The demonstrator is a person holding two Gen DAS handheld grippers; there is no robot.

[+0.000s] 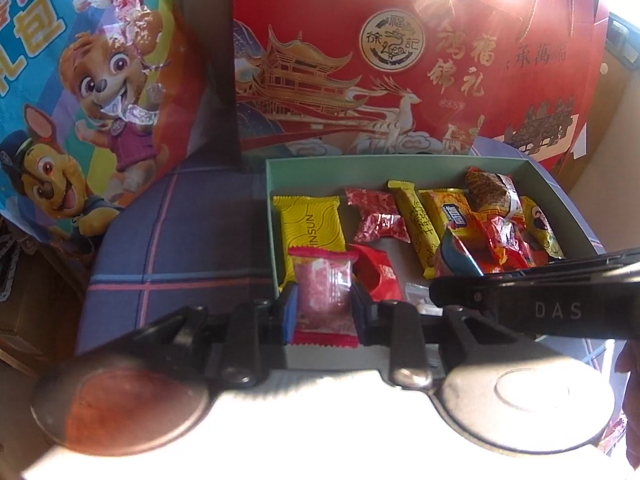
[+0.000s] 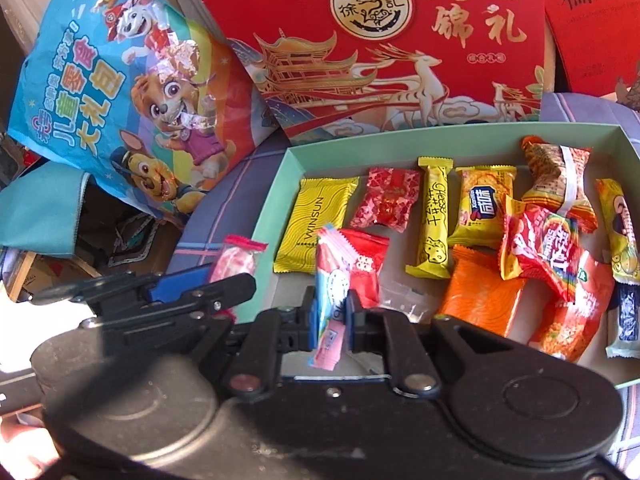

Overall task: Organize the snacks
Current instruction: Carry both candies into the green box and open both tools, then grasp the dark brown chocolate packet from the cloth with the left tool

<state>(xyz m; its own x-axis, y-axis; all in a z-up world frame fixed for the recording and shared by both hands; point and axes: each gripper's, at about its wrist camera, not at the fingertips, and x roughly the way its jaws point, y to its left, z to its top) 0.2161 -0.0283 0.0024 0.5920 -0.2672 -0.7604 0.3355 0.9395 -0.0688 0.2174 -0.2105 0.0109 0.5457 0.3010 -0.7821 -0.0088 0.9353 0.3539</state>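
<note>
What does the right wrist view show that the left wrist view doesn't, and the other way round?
Only the right wrist view: the right gripper shut on a blue-and-pink packet, and an orange packet in the box.
Only the left wrist view: the pink packet face-on between the left gripper pads.
Both: the green box of snacks, the yellow packet, the red gift bag, and the cartoon bag.

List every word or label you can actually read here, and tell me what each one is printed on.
"WINSUN": yellow packet in the green box.
"Cheese": yellow bar.
"DAS": black gripper arm.
"鸿福锦礼", with "徐福記" in the gold seal: red gift bag.
"大礼包": cartoon-dog bag; its smaller characters are too blurred.
The other wrappers' print and the red card at top right are too creased or cut off to read.
</note>
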